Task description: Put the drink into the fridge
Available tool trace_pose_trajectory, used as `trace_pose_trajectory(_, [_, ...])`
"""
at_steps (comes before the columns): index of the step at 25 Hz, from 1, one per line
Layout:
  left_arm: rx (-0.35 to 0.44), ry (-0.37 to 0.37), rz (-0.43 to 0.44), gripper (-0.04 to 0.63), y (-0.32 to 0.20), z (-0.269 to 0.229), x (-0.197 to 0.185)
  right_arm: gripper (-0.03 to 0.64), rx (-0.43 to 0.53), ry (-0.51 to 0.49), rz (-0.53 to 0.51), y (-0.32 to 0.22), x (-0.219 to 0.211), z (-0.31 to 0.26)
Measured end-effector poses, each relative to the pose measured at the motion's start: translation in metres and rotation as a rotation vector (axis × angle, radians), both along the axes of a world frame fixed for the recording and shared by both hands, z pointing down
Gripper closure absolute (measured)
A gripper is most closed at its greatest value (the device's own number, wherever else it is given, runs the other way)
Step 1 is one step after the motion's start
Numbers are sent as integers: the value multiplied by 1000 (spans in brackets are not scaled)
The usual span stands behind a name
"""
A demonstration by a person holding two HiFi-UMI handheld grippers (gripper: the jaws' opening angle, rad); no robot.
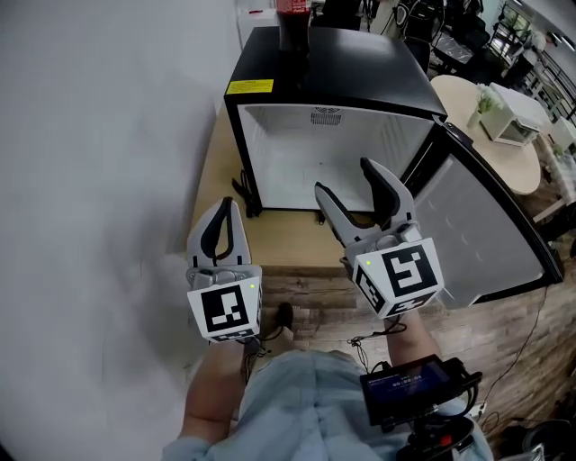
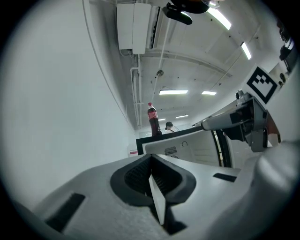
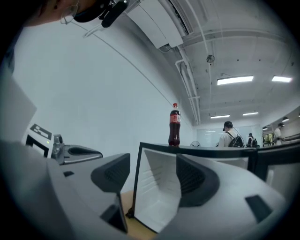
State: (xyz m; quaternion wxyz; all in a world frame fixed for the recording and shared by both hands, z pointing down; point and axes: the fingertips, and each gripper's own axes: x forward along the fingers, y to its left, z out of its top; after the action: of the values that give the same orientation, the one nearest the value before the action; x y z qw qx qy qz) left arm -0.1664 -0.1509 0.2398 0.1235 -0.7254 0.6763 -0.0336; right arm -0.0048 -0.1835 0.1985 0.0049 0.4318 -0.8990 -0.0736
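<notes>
The drink (image 1: 292,22), a capped cola bottle, stood on the fridge (image 1: 360,63) top, at 12 o'clock ahead. It was probably weighty, stiff and smooth, best grasped mid-body. The right gripper (image 1: 344,178) jaws stood apart, empty; the left gripper (image 1: 229,212) jaws were closed, empty.

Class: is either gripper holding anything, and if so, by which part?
Nothing is held. The left gripper has its jaws shut and empty, the right gripper open and empty; the bottle stands on the fridge.

I see a plain white wall (image 1: 99,135) at left, wood-plank floor (image 1: 513,333) below, a round pale table (image 1: 454,99) at right, and strip lights (image 3: 234,80) on the white ceiling (image 3: 225,42).
</notes>
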Motion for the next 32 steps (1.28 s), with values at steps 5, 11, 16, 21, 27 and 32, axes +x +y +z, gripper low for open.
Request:
trace_pose_trajectory(5, [17, 1, 6, 587, -33, -22, -25, 304, 47, -35, -17, -27, -19, -62])
trace_pose_trajectory(11, [42, 0, 21, 586, -74, -46, -52, 304, 55, -66, -3, -83, -39, -105])
trace_pose_trajectory(16, [35, 3, 28, 587, -98, -45, -68, 301, 37, -66, 15, -121, -51, -116])
trace_pose_trajectory(21, [19, 13, 37, 588, -125, -39, -77, 296, 9, -68, 18, -158, -60, -117])
trace_pose_trajectory(27, [-2, 18, 47, 586, -156, -28, -87, 276, 4, -80, 22, -201, -72, -126])
trace_pose_trajectory(32, [-21, 28, 55, 586, -178, -19, -97, 252, -10, -92, 38, -239, -82, -132])
